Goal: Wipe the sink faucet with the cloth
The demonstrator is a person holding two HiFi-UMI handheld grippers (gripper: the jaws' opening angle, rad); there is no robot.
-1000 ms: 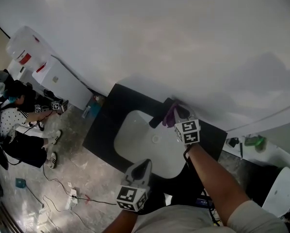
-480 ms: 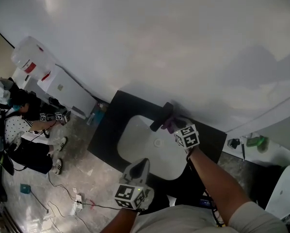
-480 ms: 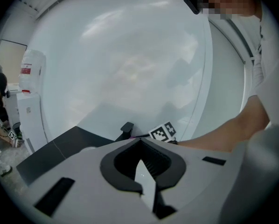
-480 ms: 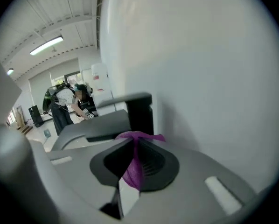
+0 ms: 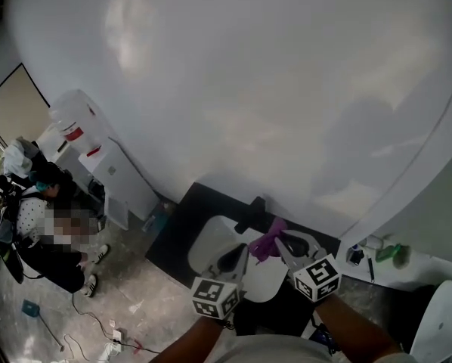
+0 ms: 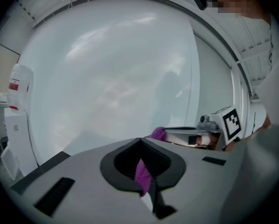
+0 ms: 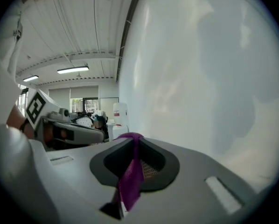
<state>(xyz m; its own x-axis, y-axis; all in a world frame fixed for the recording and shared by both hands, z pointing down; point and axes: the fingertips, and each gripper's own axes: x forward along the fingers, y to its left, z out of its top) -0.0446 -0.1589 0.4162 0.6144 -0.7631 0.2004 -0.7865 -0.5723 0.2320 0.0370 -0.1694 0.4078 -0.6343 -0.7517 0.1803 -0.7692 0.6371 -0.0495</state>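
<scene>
The purple cloth [image 5: 267,242] hangs above the white sink [image 5: 208,249], just in front of the black faucet [image 5: 250,213]. My right gripper [image 5: 281,240] is shut on the cloth, and a strip of it runs down between the closed jaws in the right gripper view [image 7: 130,176]. My left gripper [image 5: 239,253] meets the cloth from the left. Its jaws are shut too, with a purple strip [image 6: 142,175] caught in their seam. Each gripper sees the other close by: the right gripper [image 6: 191,136] with a cloth bunch at its tip, the left gripper [image 7: 72,130].
The sink sits in a black counter [image 5: 174,237] against a white wall. A person [image 5: 37,225] sits on the floor at far left beside a white dispenser [image 5: 78,131]. Cables [image 5: 113,331] lie on the floor. Small green items [image 5: 396,254] rest on a ledge at right.
The right gripper drew the cloth off the faucet and back toward me. The left gripper rose to meet it and closed on it. The head view tilted up toward the wall.
</scene>
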